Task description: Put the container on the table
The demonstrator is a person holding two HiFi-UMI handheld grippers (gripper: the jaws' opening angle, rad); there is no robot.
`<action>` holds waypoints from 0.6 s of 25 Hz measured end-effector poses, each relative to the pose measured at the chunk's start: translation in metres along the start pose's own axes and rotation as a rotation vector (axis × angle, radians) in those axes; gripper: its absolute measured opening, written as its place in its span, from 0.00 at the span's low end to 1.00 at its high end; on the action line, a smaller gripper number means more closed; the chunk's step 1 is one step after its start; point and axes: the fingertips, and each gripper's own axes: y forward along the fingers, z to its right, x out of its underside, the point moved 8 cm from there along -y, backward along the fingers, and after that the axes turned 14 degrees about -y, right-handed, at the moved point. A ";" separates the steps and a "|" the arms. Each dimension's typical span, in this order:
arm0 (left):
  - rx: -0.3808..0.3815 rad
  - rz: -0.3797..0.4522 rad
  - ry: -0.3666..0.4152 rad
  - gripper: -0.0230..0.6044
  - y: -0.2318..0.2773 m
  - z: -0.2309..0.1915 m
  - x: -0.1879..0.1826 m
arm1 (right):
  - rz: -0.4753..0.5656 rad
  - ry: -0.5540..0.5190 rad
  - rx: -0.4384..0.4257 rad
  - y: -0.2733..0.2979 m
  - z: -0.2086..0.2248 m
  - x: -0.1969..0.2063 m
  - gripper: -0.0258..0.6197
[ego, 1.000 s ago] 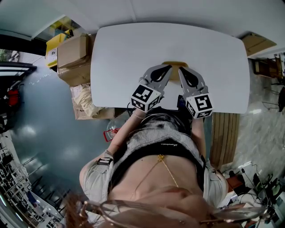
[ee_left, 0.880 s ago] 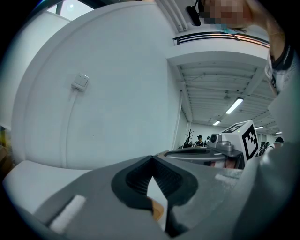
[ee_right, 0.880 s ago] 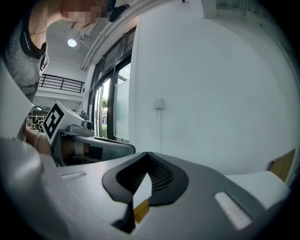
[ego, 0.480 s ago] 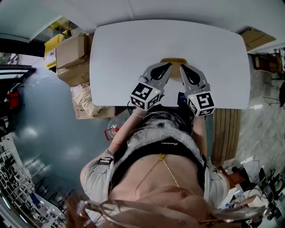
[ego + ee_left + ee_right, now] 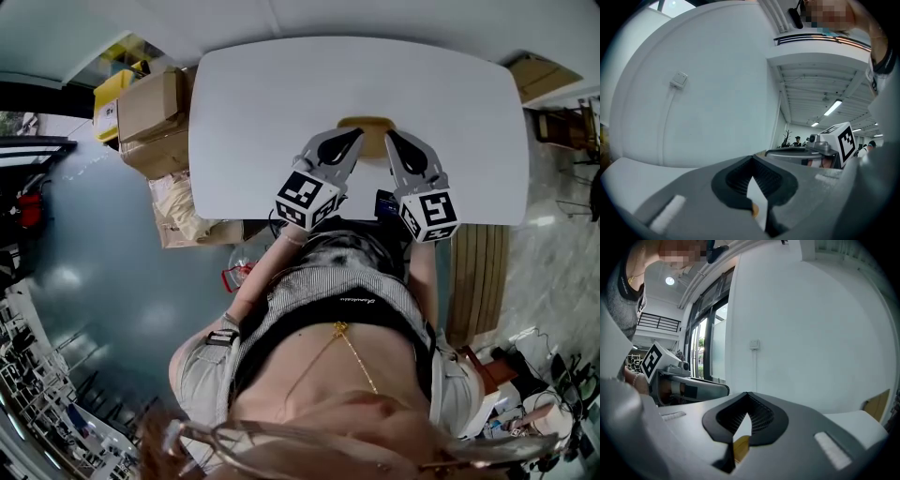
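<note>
Well, hardly anything shifts over this last second: the left gripper point(image 5: 352, 141) and the right gripper point(image 5: 393, 141) stay planted either side of the tan container point(image 5: 366, 124). It sits over the white desk point(image 5: 272, 103), just in from the front edge. Both sets of jaws are squeezed right down, each with a sliver of the container's tan edge caught between them. Whether it's resting on the desk yet, I can't tell. If it is, only letting go remains.
</note>
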 end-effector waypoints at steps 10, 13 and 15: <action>0.002 -0.008 0.008 0.04 0.000 0.004 0.003 | -0.006 -0.011 -0.008 -0.001 -0.005 -0.001 0.08; 0.002 -0.011 0.009 0.04 0.000 0.003 0.004 | -0.008 -0.010 -0.007 -0.001 -0.006 0.000 0.08; 0.002 -0.012 0.009 0.04 0.000 0.003 0.004 | -0.008 -0.009 -0.007 -0.001 -0.006 0.000 0.08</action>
